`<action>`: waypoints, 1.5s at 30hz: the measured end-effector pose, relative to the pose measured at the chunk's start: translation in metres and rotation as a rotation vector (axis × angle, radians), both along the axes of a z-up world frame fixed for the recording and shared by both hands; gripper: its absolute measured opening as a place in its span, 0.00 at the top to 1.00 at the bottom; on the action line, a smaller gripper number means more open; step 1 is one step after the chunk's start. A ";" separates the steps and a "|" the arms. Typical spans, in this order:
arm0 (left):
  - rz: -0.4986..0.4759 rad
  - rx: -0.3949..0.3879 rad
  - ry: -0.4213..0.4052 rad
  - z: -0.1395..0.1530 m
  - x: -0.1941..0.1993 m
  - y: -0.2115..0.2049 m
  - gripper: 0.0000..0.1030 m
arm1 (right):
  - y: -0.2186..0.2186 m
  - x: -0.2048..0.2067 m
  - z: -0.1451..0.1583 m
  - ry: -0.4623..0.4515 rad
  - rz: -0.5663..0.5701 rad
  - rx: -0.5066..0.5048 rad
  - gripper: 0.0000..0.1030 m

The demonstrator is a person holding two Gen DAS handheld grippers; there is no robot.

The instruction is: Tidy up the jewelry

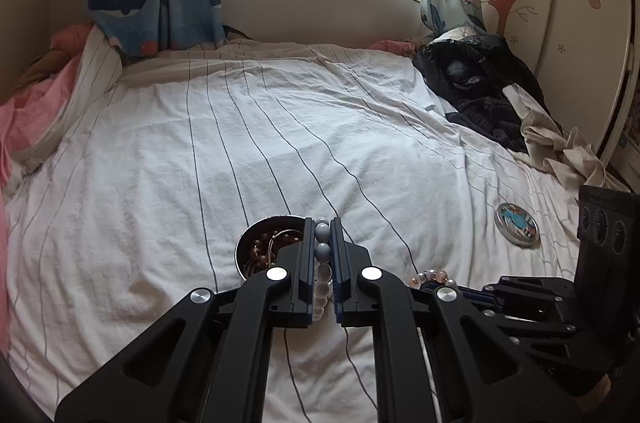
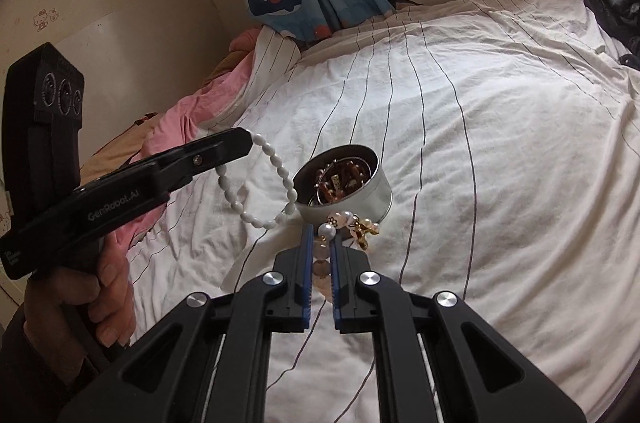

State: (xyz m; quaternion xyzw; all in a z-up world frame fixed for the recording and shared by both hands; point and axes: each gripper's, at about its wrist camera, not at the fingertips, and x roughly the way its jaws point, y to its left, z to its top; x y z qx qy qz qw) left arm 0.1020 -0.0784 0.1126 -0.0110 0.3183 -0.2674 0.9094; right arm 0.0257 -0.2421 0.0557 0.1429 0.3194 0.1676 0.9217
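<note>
A round metal tin (image 2: 352,197) holding brown bead jewelry sits on the striped white bed sheet; it also shows in the left wrist view (image 1: 256,243). My left gripper (image 1: 322,223) is shut on a white bead bracelet (image 1: 322,255), which hangs as a loop (image 2: 256,183) just left of the tin. My right gripper (image 2: 322,229) is shut on a pink and pearl bead bracelet with gold charms (image 2: 352,225), just in front of the tin. Its beads also show in the left wrist view (image 1: 432,277).
The tin's lid (image 1: 517,225) with a blue picture lies on the sheet at the right. Dark clothes (image 1: 480,83) are heaped at the bed's right side. Pink bedding (image 2: 176,119) lies along the left. Whale curtains (image 1: 156,3) hang behind.
</note>
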 end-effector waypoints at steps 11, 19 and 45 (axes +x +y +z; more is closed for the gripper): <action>0.185 0.080 0.112 -0.047 0.046 0.040 0.52 | 0.022 0.068 0.021 -0.010 0.116 0.034 0.92; 0.256 0.026 0.114 -0.043 0.023 0.086 0.45 | 0.028 0.116 -0.023 0.164 0.021 -0.122 0.58; 0.322 0.330 0.116 -0.108 -0.099 0.042 0.07 | 0.018 -0.045 -0.076 0.194 -0.234 -0.323 0.07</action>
